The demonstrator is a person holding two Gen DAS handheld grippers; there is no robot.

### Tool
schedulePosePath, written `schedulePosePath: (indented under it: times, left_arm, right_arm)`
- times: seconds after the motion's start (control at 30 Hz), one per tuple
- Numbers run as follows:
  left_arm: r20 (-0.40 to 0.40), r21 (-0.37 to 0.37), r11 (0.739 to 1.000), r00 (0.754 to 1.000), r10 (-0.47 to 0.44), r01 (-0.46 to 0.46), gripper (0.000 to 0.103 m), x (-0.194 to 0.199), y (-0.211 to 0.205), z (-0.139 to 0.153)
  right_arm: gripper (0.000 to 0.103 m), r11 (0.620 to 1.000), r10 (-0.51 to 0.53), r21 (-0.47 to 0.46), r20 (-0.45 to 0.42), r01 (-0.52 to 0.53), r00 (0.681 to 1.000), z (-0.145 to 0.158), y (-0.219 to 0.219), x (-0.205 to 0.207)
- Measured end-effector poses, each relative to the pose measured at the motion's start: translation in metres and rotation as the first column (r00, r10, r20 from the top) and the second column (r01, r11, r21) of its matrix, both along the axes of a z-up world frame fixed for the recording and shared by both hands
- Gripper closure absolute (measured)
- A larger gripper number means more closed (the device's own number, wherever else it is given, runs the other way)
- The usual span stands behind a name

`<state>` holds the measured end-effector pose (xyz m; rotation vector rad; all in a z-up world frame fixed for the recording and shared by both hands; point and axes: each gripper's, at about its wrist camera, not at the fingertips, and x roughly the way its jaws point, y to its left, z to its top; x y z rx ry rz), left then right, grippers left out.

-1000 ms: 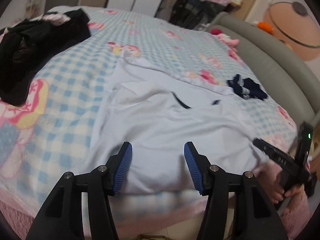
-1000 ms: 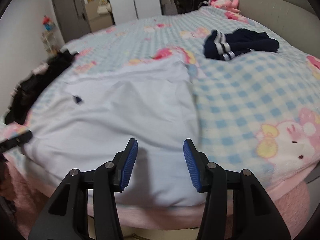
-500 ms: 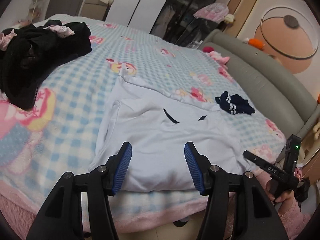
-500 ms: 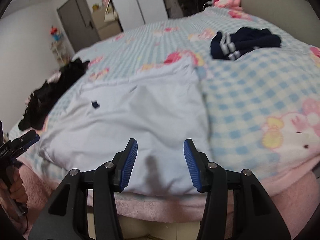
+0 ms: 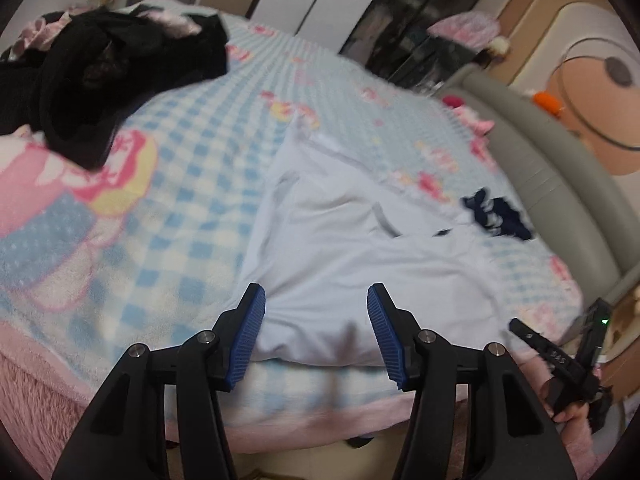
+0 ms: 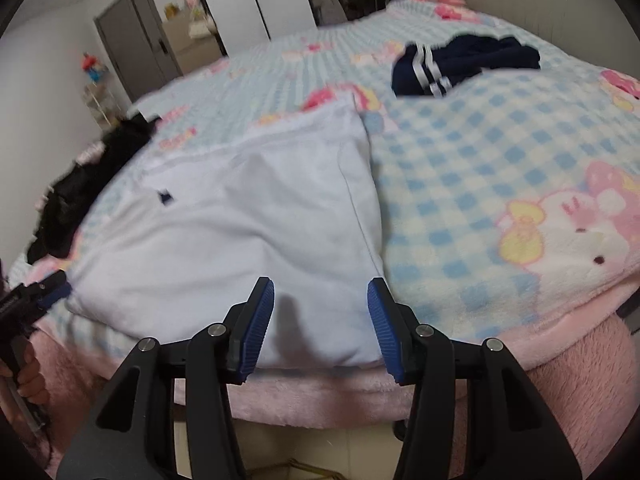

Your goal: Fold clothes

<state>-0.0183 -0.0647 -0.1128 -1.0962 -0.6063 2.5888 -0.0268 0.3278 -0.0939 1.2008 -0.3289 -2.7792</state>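
A pale blue garment (image 5: 360, 248) (image 6: 240, 220) lies spread flat on the checked bed blanket, its near hem close to the bed's front edge. My left gripper (image 5: 316, 312) hovers open just above that hem at its left part, holding nothing. Open and empty as well, my right gripper (image 6: 320, 304) hangs over the hem near the garment's right corner. Each view catches the other gripper at its side: the right one (image 5: 560, 356), the left one (image 6: 32, 300).
A heap of black clothes (image 5: 100, 72) (image 6: 80, 184) sits at the bed's far left. A folded navy item with white stripes (image 5: 496, 216) (image 6: 460, 64) lies right of the garment. A grey padded headboard (image 5: 560, 168) bounds the right side. Pink blanket edge (image 6: 520, 380) drops to the floor.
Both grippers have drawn back and risen slightly from the garment, so more of the bed edge shows. The garment lies as before, and both grippers stay open.
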Motion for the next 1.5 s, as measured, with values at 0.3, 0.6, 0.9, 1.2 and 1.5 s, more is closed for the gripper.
schedulePosePath:
  times: [0.3,0.6,0.9,1.2,1.5]
  left_arm:
    - [0.109,-0.024,0.997,0.991,0.079,-0.077,0.052,-0.007,-0.016,-0.02]
    - [0.191,-0.032,0.981,0.962,0.194,-0.192,0.05,-0.006,-0.043,-0.036]
    - [0.024,-0.103,0.982,0.987,0.158,-0.155,0.05,-0.011,-0.026,-0.002]
    - [0.037,-0.277,0.95,0.99,-0.138,0.142,0.048,-0.109,0.046,0.005]
    - [0.133,-0.455,0.856,0.969,-0.206,0.245,0.048,-0.14,0.091,-0.032]
  right_arm:
    - [0.053,0.998,-0.067,0.022,0.125,0.065,0.99,-0.021,0.013,-0.001]
    - [0.053,0.997,-0.075,-0.004,0.075,0.076,0.994,-0.012,0.016,0.006]
    - [0.053,0.986,-0.154,0.086,0.114,0.145,0.981,-0.013,0.02,0.007]
    - [0.053,0.981,0.135,0.139,-0.012,-0.132,0.991,0.034,-0.046,-0.069]
    - [0.053,0.954,0.255,0.151,0.054,-0.26,0.965,-0.007,-0.084,-0.124]
